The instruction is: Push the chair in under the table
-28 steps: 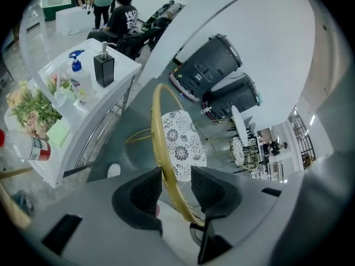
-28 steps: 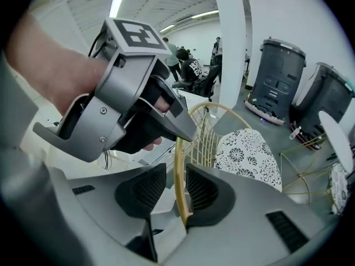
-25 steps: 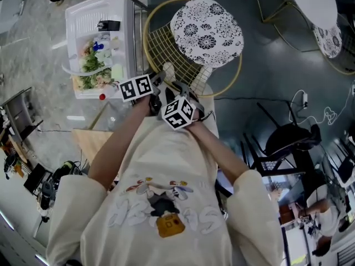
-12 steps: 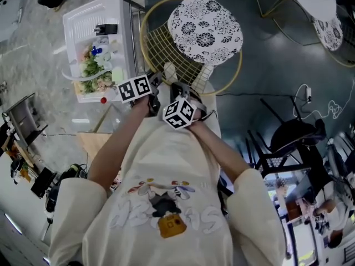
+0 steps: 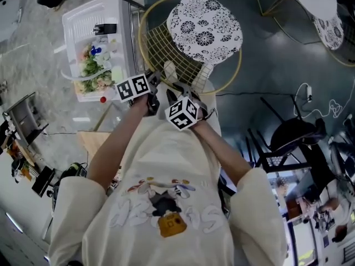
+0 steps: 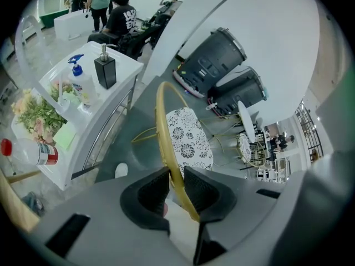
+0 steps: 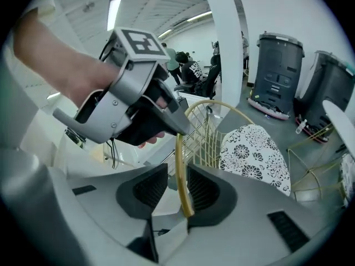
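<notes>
Both grippers at rim [image 6: 162, 127] of chair [image 5: 205, 29] back
Left gripper [image 6: 176, 188] jaws clamped on rim; right gripper [image 7: 177, 188] jaws opening, rim between, not pinched. High paired hold on back, likely for steering the push. Chair beside tabletop [image 5: 83, 21], not under; front facing away from grippers, back-to-front axis running up head view.

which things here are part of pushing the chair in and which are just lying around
Job: chair; white table; left gripper, gripping chair; right gripper, jaws opening with chair between them.
Lying about: soap dispenser; flowers; blue pump bottle.
</notes>
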A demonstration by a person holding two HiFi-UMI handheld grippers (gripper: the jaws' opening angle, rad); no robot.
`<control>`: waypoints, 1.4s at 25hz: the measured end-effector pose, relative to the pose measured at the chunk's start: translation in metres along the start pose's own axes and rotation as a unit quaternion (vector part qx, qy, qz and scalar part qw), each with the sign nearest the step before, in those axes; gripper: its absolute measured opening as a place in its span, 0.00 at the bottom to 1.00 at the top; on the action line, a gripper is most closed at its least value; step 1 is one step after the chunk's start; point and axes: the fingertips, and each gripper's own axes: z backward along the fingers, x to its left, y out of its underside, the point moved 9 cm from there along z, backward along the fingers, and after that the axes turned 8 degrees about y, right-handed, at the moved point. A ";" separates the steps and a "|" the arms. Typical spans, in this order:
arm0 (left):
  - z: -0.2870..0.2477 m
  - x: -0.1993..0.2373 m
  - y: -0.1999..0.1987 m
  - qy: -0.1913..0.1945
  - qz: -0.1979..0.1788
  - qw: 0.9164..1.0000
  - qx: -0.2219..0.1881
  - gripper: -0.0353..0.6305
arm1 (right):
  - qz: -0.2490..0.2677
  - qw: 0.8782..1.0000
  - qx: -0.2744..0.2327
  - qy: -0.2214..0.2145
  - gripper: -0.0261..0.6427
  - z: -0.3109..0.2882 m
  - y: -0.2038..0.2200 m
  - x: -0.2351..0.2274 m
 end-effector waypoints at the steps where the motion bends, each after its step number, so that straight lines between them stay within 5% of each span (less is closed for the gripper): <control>1: 0.000 0.000 0.000 0.000 0.001 1.000 0.000 0.19 | 0.008 1.000 0.005 0.003 0.18 -0.002 0.001 0.003; 14: 0.003 0.002 0.000 0.003 0.013 1.000 0.001 0.18 | 0.075 0.995 0.051 0.032 0.12 -0.024 0.006 0.009; 35: -0.039 -0.039 -0.018 0.042 0.008 0.999 0.011 0.18 | 0.077 0.991 0.046 0.096 0.12 -0.011 0.012 -0.048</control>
